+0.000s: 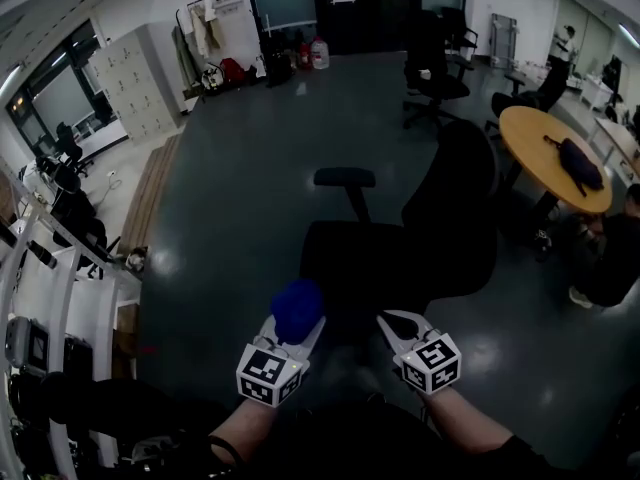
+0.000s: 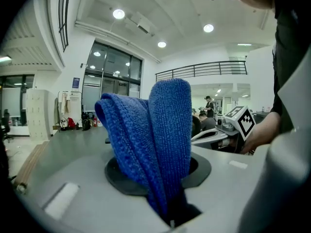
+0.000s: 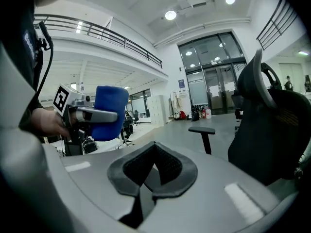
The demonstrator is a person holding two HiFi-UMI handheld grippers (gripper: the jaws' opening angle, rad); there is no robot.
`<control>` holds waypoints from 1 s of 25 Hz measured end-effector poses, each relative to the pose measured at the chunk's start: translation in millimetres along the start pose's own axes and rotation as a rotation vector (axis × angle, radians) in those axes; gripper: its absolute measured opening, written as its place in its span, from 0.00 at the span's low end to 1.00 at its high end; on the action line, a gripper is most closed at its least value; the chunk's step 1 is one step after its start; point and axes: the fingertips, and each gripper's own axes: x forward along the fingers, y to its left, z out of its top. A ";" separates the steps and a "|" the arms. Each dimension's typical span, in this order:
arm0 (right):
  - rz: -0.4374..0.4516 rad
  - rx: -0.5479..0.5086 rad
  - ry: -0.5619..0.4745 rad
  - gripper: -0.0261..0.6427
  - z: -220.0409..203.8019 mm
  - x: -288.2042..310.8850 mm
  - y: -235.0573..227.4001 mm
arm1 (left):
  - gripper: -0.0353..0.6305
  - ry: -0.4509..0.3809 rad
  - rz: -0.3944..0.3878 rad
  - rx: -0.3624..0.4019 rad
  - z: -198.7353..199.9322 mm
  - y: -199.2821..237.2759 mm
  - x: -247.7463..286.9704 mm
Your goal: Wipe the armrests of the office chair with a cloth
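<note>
Clamping a folded blue cloth (image 2: 155,140), the left tool (image 1: 296,336) hovers just beside the black office chair (image 1: 400,253). The right tool (image 3: 153,171) appears pressed together, empty. Soft and light, the cloth should drape over the armrest (image 1: 344,177) if gripped at its bunched fold. Glossy grey floor (image 1: 230,198) and a round table (image 1: 540,138) lie beyond.

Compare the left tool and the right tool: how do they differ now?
The left tool is shut on a folded blue cloth; the right tool is shut on nothing, its jaws together. The blue cloth stands up above the left tool, while the right tool's tip is bare. Both are held short of the office chair, neither touching its armrest.
</note>
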 end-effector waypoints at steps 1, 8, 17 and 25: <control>-0.010 -0.004 0.000 0.04 -0.6 -1.2 6.6 | 0.26 -0.003 -0.018 -0.003 -2.6 -3.5 -4.7; -0.074 -0.011 -0.041 0.04 -5.6 -2.8 77.0 | 0.26 -0.029 -0.132 -0.017 -11.7 -9.3 -50.0; -0.106 -0.042 -0.043 0.04 -5.3 7.9 139.0 | 0.26 -0.040 -0.279 -0.025 -32.1 -9.9 -84.2; -0.092 -0.086 -0.068 0.04 9.3 -2.6 141.8 | 0.26 -0.050 -0.310 -0.015 -30.2 -34.9 -90.8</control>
